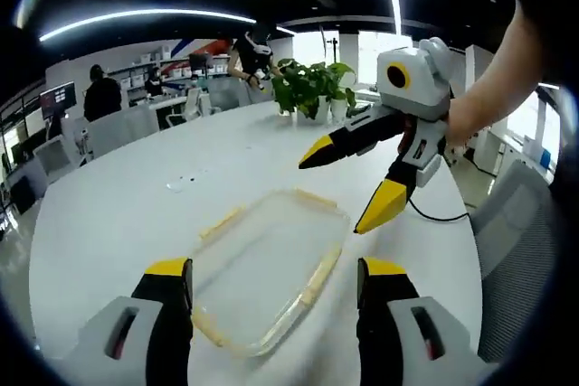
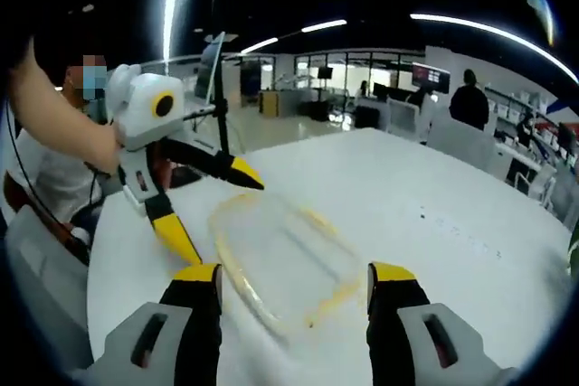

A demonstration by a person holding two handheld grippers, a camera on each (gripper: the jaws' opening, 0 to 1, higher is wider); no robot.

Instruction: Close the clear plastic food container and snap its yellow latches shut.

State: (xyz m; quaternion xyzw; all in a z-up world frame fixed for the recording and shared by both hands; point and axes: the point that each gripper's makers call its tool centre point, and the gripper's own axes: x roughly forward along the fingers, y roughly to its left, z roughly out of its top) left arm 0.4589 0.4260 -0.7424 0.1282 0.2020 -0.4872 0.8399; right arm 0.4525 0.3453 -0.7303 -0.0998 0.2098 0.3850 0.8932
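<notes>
Both jaws apart, empty; container (image 1: 271, 268) centre frame on slick counter (image 1: 118, 214); likely skids when latches (image 1: 318, 270) get pressed unbraced.

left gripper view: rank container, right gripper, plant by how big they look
1. container, largest
2. right gripper, though nearness to the camera may inflate it
3. plant, smallest, far across the table

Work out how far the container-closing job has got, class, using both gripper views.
Done: the lid seems to sit on the clear container on the white table. In hand: nothing; the left gripper and right gripper hover open over it. Left: pressing the yellow latches; whether any is snapped can't be told.
</notes>
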